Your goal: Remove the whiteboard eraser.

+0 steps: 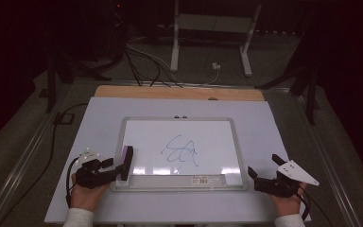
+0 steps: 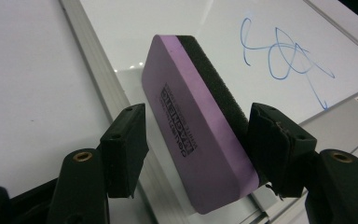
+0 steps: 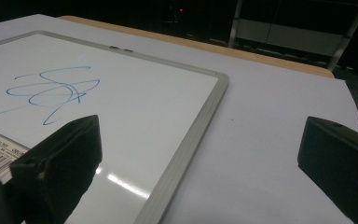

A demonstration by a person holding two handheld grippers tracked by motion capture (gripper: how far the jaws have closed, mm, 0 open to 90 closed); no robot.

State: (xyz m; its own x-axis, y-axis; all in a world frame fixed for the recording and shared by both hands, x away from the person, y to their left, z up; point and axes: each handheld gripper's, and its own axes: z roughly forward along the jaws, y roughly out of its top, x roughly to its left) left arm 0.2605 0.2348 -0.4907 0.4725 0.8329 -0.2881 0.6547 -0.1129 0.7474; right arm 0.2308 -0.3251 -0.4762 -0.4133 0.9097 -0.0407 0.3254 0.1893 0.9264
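Observation:
A purple eraser [image 1: 126,161] with a black felt side stands on its long edge at the left rim of the whiteboard [image 1: 142,137]. My left gripper [image 1: 117,166] straddles it. In the left gripper view the eraser [image 2: 196,135] sits between the jaws of the left gripper [image 2: 198,112]: the right pad meets the felt, while a slim gap shows beside the left pad. A blue scribble [image 1: 182,151] marks the middle of the board. My right gripper [image 1: 263,164] rests open by the board's right lower corner, with nothing between the jaws of the right gripper [image 3: 201,123].
The whiteboard lies on a pale sheet [image 1: 274,127] over a wooden table [image 1: 179,92]. A barcode label [image 1: 201,179] sits on the board's near tray. Cables [image 1: 146,66] and a metal stand [image 1: 208,28] occupy the dark floor beyond.

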